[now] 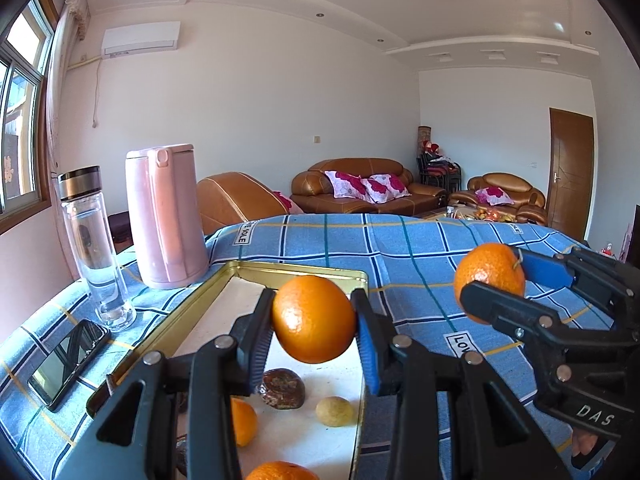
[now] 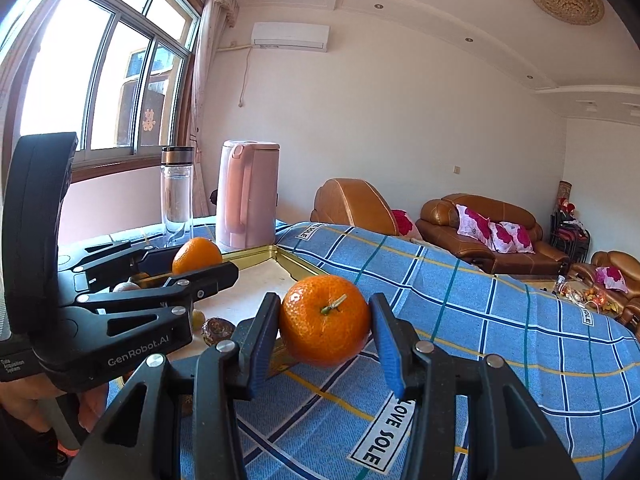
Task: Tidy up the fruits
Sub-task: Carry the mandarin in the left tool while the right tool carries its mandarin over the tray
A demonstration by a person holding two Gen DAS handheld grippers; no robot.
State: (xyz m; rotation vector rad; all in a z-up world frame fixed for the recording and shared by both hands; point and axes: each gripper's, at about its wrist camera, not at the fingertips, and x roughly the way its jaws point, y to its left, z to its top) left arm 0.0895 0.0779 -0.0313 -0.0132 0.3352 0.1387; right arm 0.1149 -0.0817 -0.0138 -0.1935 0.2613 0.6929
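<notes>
Left gripper (image 1: pixel 314 320) grasps a smooth orange (image 1: pixel 314 318) at centre frame, lifted above the gold tray (image 1: pixel 192 312). At the right edge of the left view, the right gripper (image 2: pixel 324 320) clamps a stemmed mandarin (image 2: pixel 324 320) over the blue checked cloth (image 1: pixel 400 256) (stem facing its own camera). 4 fruits show in the tray at the bottom: 2 orange, 1 brown (image 1: pixel 281 388), 1 yellowish (image 1: pixel 334 411). Pink kettle (image 1: pixel 164 216) and glass bottle (image 1: pixel 94 244) stand upper left of the tray, phone (image 1: pixel 68 360) at lower left.
</notes>
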